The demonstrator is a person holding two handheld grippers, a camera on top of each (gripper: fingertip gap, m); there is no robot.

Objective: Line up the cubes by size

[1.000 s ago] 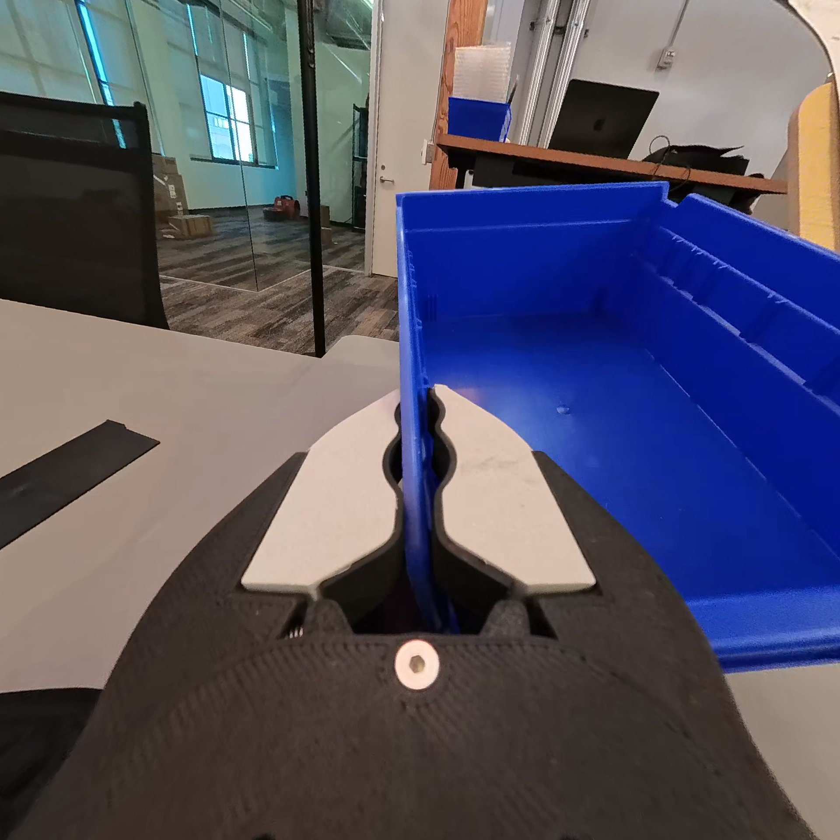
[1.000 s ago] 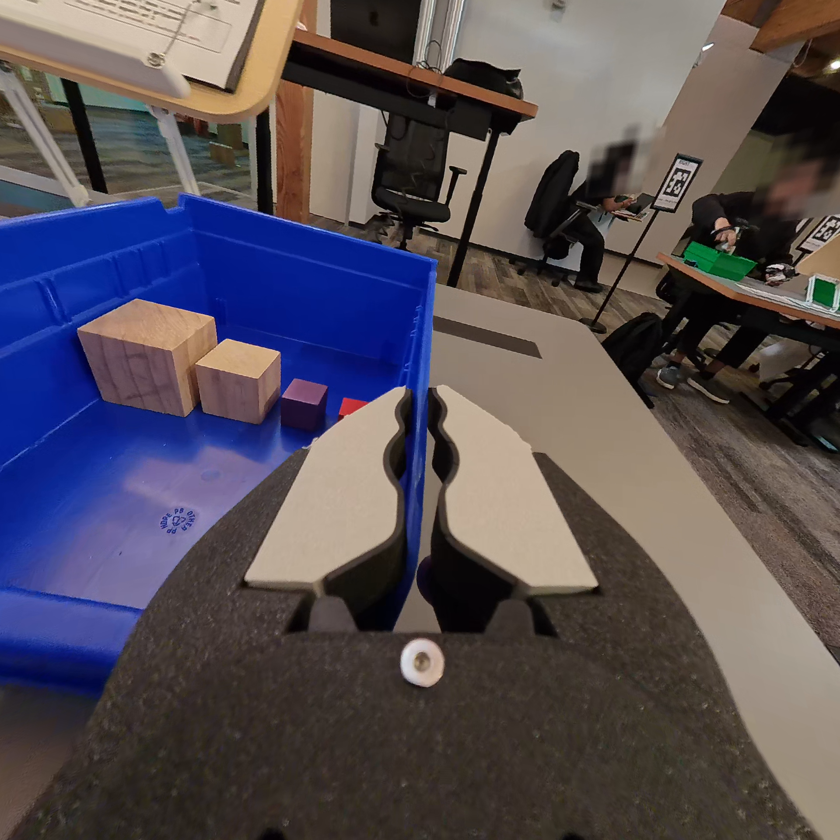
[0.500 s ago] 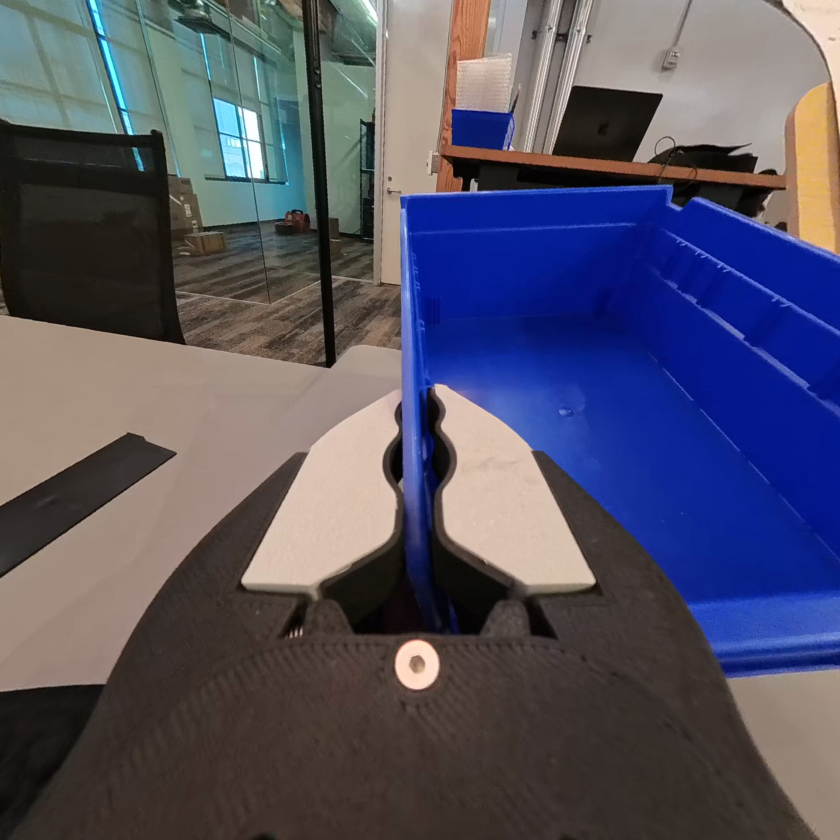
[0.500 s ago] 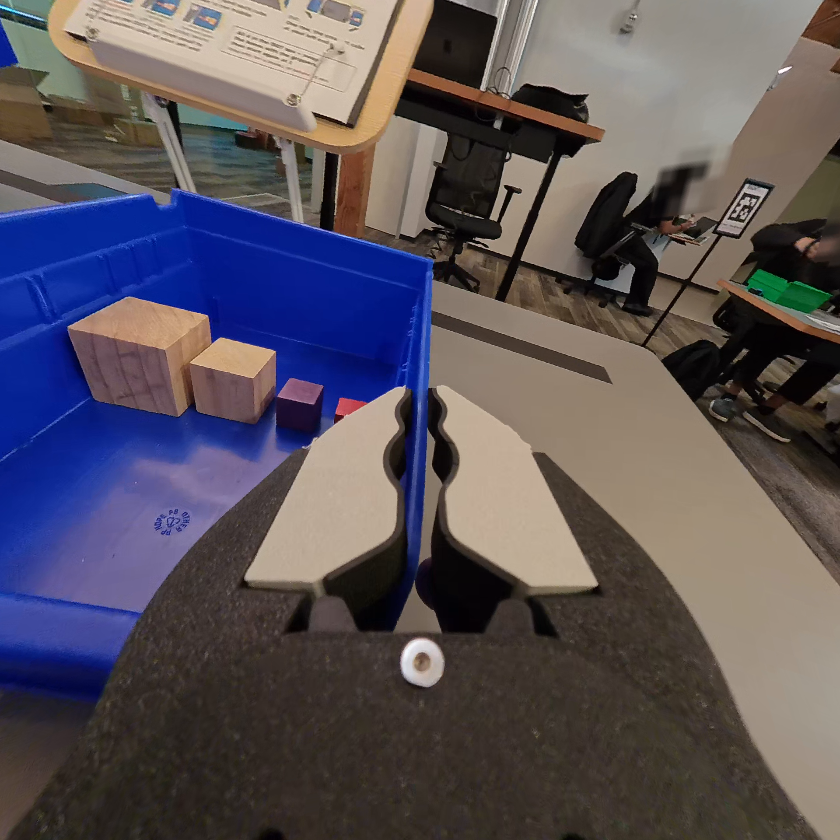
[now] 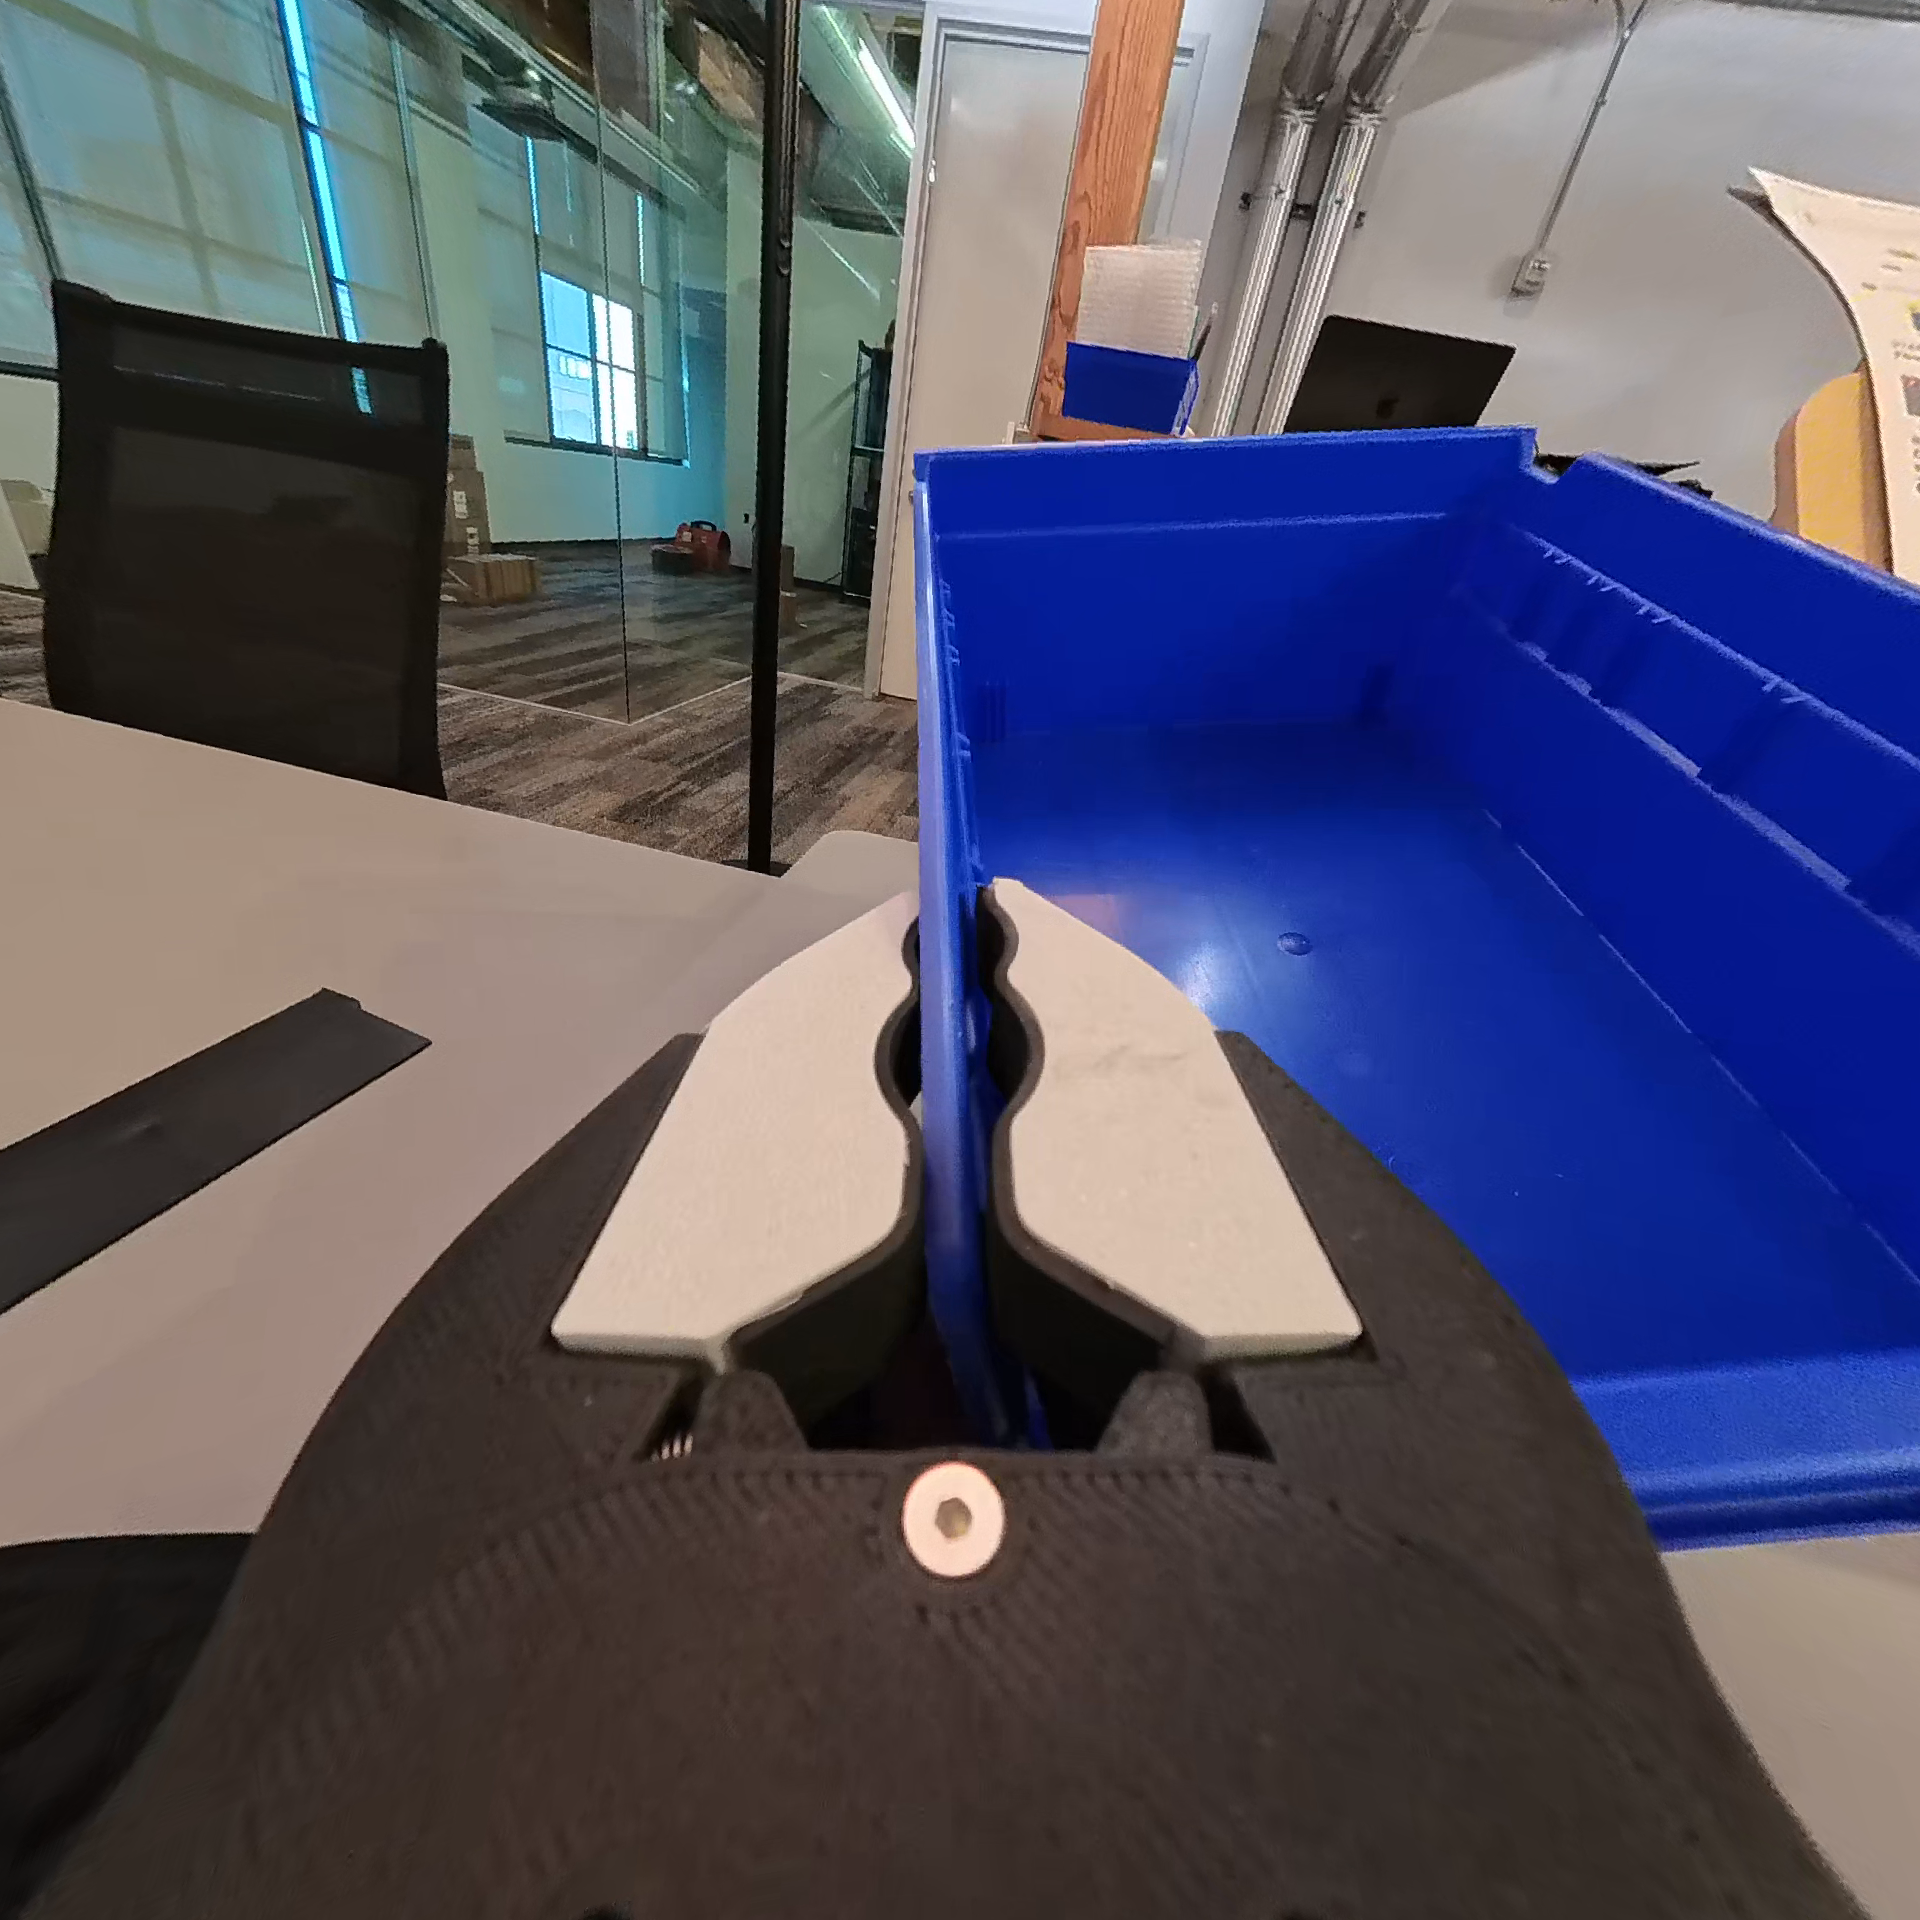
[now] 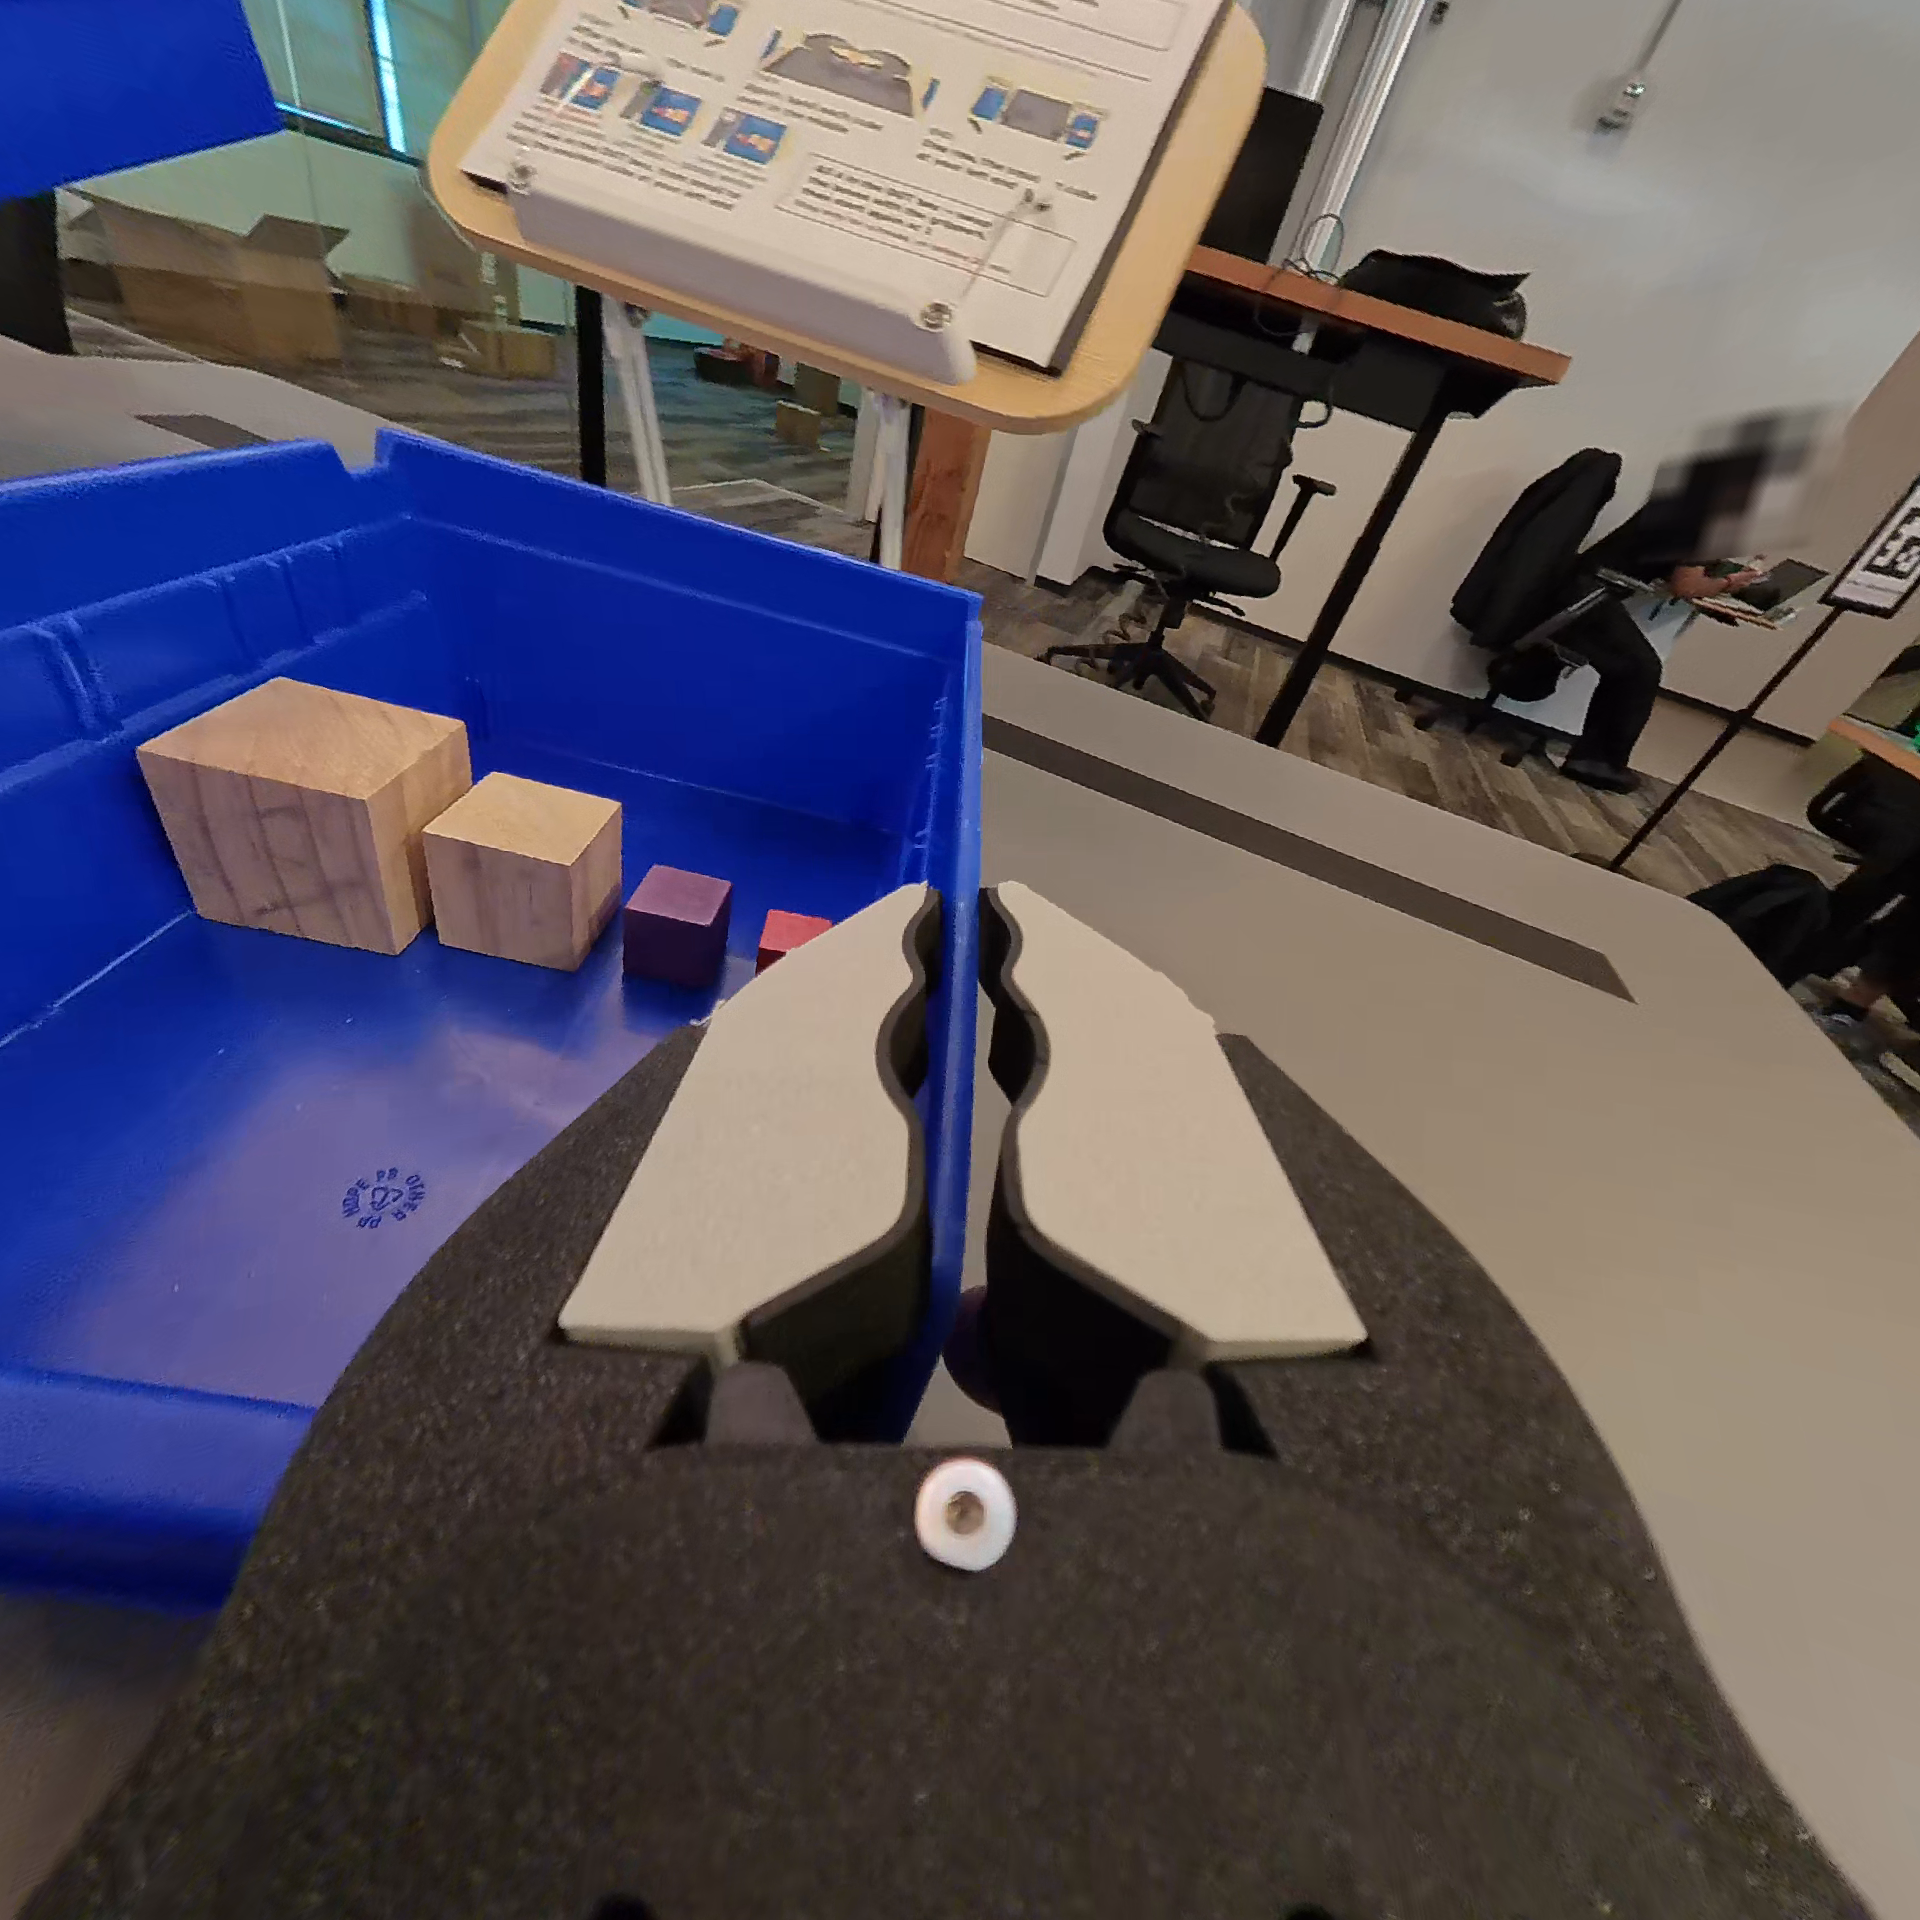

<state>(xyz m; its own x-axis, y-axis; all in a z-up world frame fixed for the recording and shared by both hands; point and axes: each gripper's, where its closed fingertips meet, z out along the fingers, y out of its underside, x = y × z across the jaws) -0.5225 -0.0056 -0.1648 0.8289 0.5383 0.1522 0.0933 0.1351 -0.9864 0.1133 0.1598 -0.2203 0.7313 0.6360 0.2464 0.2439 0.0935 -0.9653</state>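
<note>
My left gripper point(image 5: 948, 904) is shut on the left side wall of a blue bin point(image 5: 1455, 1039). My right gripper point(image 6: 961, 904) is shut on the right side wall of the same blue bin point(image 6: 312, 1143). In the right wrist view a row of cubes stands along the bin's far wall: a large wooden cube point(image 6: 296, 805), a smaller wooden cube point(image 6: 520, 868), a purple cube point(image 6: 675, 925) and a small red cube point(image 6: 790, 930), partly hidden by my finger. In the left wrist view the cubes are out of sight.
The bin is over a grey table point(image 5: 312, 935) with black strips point(image 5: 177, 1122). A black chair point(image 5: 239, 540) stands beyond the table's left side. A tilted wooden board with an instruction sheet point(image 6: 852, 177) stands behind the bin. A seated person point(image 6: 1621, 623) is far right. One gripper's finger ends stand about 65 cm off the other's.
Both grippers stay shut on the bin walls. The background has slid downward in both views, so the grippers and the bin have tilted or risen together. The cubes keep their row.
</note>
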